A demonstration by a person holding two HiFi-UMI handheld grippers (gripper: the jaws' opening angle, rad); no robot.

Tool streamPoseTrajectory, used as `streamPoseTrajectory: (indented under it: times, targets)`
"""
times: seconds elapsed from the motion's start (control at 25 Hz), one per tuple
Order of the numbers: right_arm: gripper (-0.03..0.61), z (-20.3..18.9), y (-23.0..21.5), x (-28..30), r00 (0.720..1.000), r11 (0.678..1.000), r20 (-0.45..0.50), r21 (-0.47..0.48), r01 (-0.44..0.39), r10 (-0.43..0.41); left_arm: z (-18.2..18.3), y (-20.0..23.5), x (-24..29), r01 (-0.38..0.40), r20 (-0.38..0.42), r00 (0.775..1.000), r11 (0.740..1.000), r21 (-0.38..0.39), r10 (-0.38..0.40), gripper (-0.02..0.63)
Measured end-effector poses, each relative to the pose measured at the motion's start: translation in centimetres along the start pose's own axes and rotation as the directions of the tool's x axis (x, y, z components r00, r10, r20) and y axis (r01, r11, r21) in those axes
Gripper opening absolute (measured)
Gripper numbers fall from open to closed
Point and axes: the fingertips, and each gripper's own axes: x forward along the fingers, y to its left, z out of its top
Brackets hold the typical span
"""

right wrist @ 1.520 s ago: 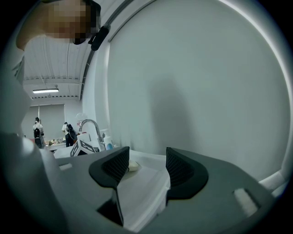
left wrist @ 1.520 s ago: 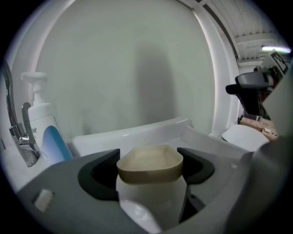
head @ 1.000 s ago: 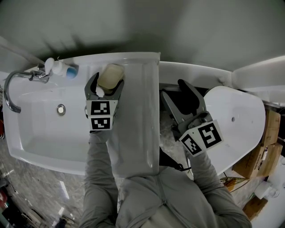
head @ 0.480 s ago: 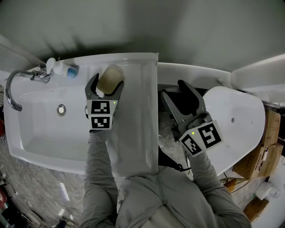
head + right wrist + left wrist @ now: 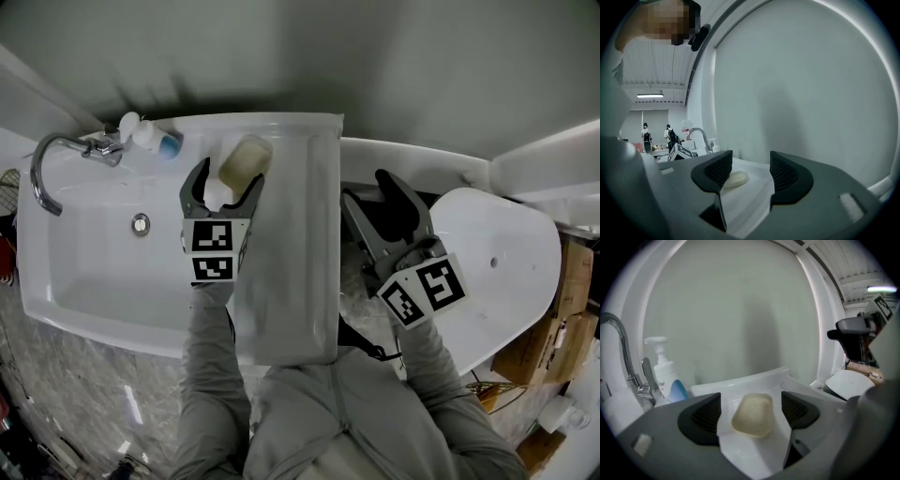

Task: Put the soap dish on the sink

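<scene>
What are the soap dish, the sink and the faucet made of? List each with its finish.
Soap dish: pale yellowish, faintly translucent and speckled, so likely plastic or resin, with a dull satin surface.
Sink: smooth glossy white with soft highlights, probably glazed ceramic, though acrylic would look alike.
Faucet: thin curved tube with a bright, mirror-like sheen, so chromed metal by its look.

Only legible print: the letters "ove" on the white plastic pump bottle with a blue label (image 5: 664,373) (any letter before them unreadable). Square black-and-white markers (image 5: 214,234) on left gripper (image 5: 225,178) and right gripper (image 5: 370,192) show coded patterns only, no letters or digits.
</scene>
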Motion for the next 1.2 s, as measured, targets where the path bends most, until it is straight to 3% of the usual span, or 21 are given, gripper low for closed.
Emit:
streamPoseTrajectory:
  times: [0.64,1.2]
  targets:
    - [0.232,1.8,4.4,-1.4,0.999,0.999,0.05,-0.026,-0.018,0.02,2.7,2.8,-10.5,-0.122,0.148,0.981,0.991,-0.051,0.128,0.439]
    - [0.233,2.7,7.7,-3.5,0.997,0.999,0.08,-0.041,-0.01,0.013,4.7,3.7,-19.8,-0.197,0.275,0.935,0.973,-0.122,0.224,0.439]
